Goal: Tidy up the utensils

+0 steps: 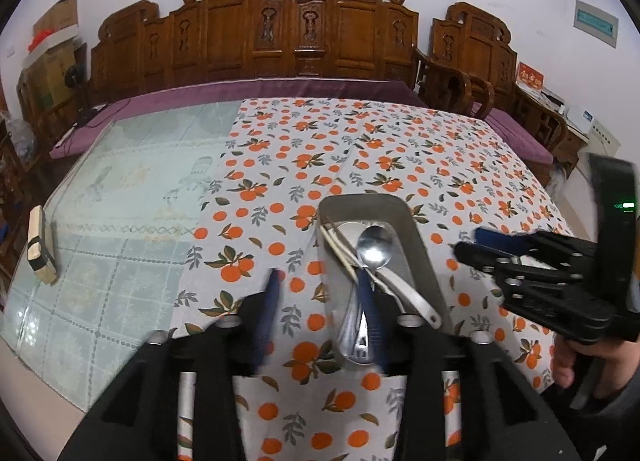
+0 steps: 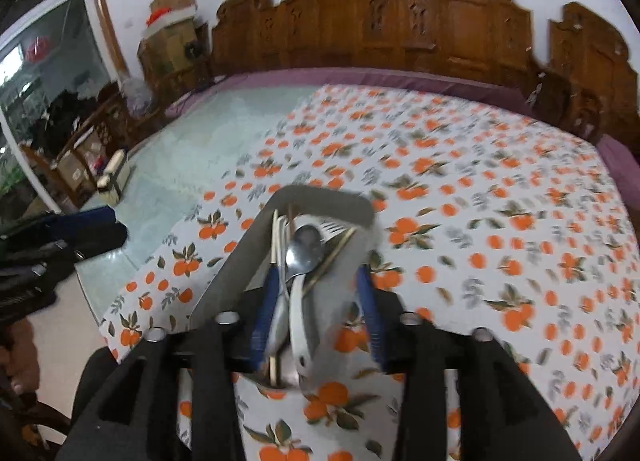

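Pointing away — spoon (image 1: 374, 249) bowl far-end

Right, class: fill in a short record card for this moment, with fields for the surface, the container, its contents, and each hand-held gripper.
Surface: table under an orange-fruit-print tablecloth
Container: grey rounded-rectangular plastic tray, resting on the cloth
Contents: shiny metal spoon, white plastic ladle-style spoon, pale chopsticks, metal fork, all lying in the tray
Left hand-held gripper: open, blue fingers straddling the tray's near left wall
Right hand-held gripper: open, above the tray's near end; nothing visibly gripped
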Demonstrator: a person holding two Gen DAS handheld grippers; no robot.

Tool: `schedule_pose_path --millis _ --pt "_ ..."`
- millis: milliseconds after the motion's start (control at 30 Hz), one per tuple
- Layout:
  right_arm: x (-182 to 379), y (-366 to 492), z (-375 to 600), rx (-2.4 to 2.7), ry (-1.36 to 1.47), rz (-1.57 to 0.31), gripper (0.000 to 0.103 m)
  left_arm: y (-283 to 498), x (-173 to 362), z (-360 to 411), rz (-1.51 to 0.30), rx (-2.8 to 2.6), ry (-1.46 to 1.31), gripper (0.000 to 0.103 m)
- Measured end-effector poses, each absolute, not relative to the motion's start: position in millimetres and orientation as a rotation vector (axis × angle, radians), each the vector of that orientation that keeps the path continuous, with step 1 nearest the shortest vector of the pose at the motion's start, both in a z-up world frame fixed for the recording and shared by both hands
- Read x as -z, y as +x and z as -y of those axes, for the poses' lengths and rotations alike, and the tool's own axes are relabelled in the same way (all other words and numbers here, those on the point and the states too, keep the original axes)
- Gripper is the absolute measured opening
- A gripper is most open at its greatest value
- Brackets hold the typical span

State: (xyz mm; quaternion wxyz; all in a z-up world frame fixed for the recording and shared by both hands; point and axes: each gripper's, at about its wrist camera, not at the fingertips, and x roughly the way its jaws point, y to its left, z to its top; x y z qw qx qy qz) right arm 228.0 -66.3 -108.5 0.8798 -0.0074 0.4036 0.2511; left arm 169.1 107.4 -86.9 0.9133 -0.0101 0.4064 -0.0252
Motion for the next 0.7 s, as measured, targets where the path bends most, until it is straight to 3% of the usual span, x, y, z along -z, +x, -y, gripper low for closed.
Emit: schedule_pose_path --millis 67,100,167,267,700 --pt "92.7 216.3 84.1 -0.486 -0.005 -0.803 0.074 165.2 80.0 -99.3 -0.814 0.056 -0.022 0.073" --pt "86.2 211.4 91.7 -0.471 -0.001 -0.787 0.077 163.5 76.1 -94.7 -0.804 0.058 -0.02 0.081" --pt "68.5 198.4 111.6 -0.43 0.009 -0.743 0.089 160.4 66.0 -82.1 -0.781 0.054 -0.005 0.089" --pt "45.4 183.5 135.4 -0.387 0.013 -0.684 0.098 158.4 51.4 -65.4 -0.752 0.062 0.003 0.093" --pt "-36.2 134.3 196.2 -0.262 0.026 -0.491 0.1 135.2 -24.3 -8.9 -0.576 0.089 0.002 0.095"
